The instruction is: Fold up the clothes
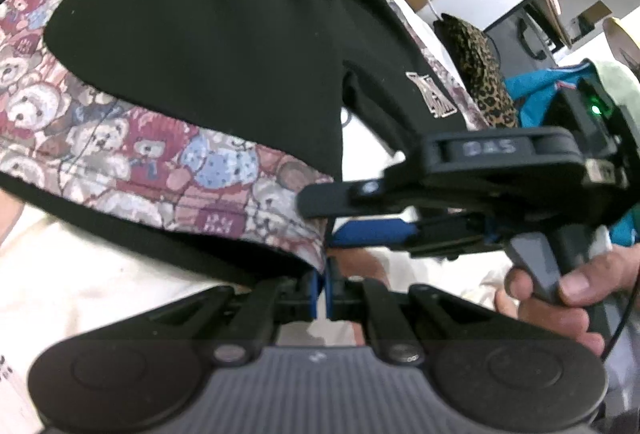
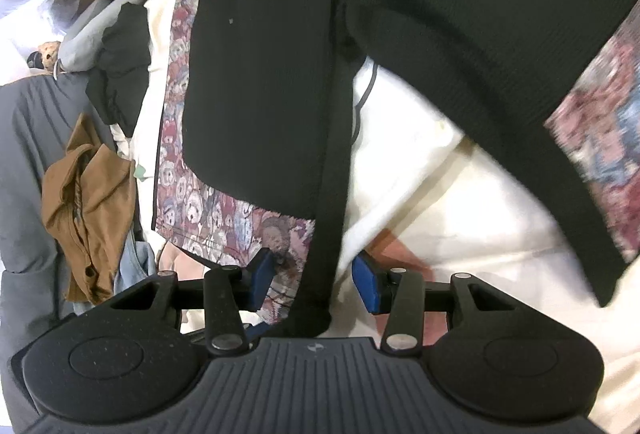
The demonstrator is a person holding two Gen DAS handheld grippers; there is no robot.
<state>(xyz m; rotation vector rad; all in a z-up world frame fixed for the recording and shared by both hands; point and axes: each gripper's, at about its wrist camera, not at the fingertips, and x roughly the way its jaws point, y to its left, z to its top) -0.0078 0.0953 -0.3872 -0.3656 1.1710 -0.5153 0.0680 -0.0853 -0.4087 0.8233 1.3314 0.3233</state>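
Both grippers work the near hem of the black shorts [image 1: 208, 46] spread on the white bed sheet [image 1: 80, 298]: left gripper [image 1: 321, 294] fingers pinch the hem corner, right gripper [image 2: 313, 282] fingers straddle a black fold, not yet pressing, so seat it deeper before lifting.

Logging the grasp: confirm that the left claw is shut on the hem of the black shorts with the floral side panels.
Not floral: the side panels of the black shorts carry a teddy-bear print, clear in the left wrist view. The rest holds: the left claw is shut on the hem.
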